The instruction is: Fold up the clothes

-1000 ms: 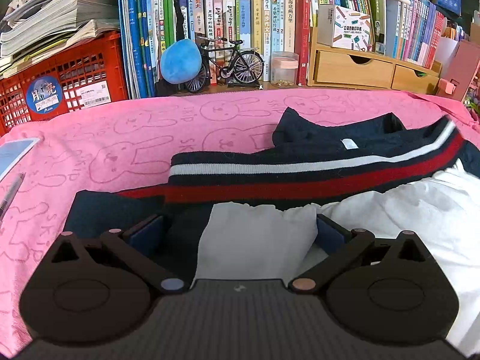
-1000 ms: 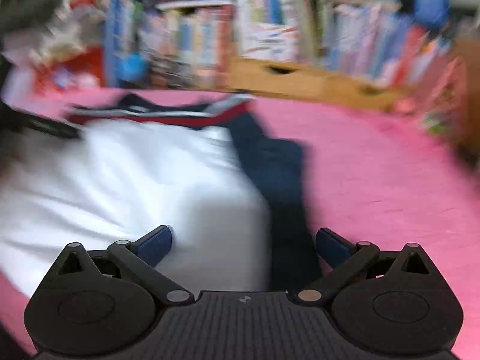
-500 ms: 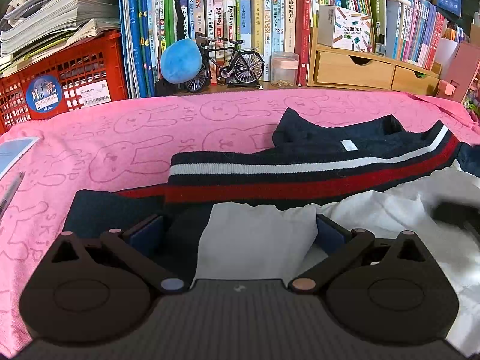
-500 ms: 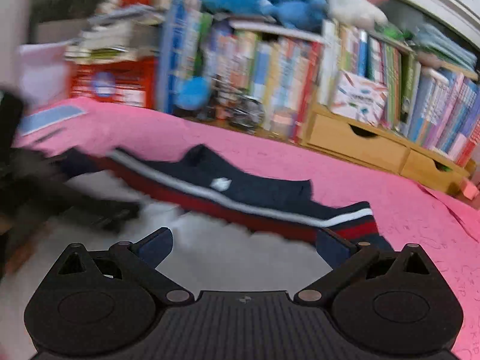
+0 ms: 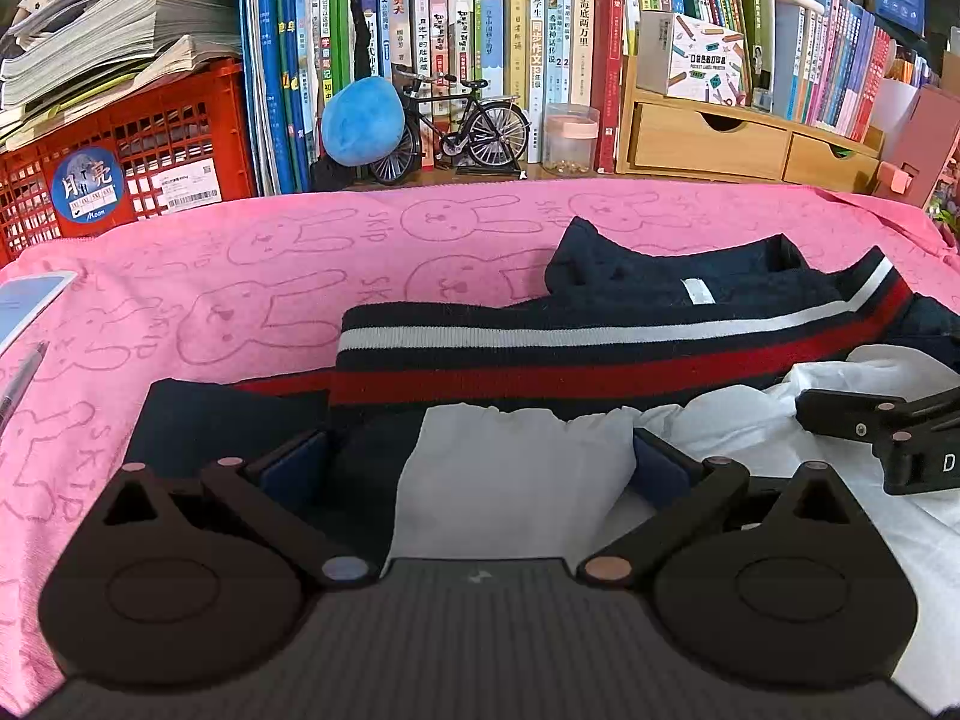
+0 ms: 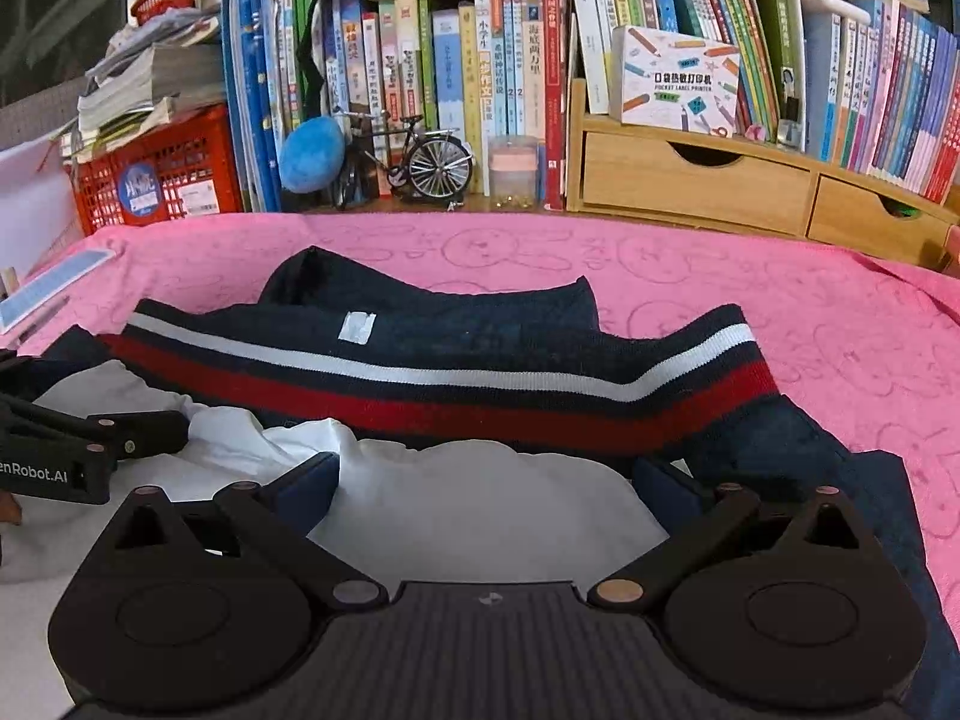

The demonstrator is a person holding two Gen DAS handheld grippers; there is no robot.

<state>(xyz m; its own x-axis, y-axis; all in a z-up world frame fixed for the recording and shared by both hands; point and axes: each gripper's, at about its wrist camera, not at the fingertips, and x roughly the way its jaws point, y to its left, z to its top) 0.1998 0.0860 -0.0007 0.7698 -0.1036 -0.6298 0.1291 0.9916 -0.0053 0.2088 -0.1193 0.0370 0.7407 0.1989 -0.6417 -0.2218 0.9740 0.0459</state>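
A navy sweater with white and red stripes [image 5: 600, 354] lies on the pink towel [image 5: 240, 276], with white fabric [image 5: 510, 480] over its near part. It also shows in the right wrist view [image 6: 420, 372], with the white fabric [image 6: 480, 510] in front. My left gripper [image 5: 474, 462] is open, low over the left end of the white fabric and the navy sleeve. My right gripper [image 6: 486, 480] is open over the white fabric near the sweater's right side. The right gripper shows at the right edge of the left wrist view [image 5: 870, 426].
Behind the towel stand a red crate [image 5: 120, 168], a row of books [image 5: 480, 48], a blue ball [image 5: 360, 120], a model bicycle [image 5: 456, 132], a small jar [image 5: 567, 138] and wooden drawers [image 5: 732, 144]. A phone [image 5: 30, 306] and a pen [image 5: 18, 384] lie at the left.
My right gripper has swung left and come to rest beside the left one over the white fabric. The left gripper has not moved.
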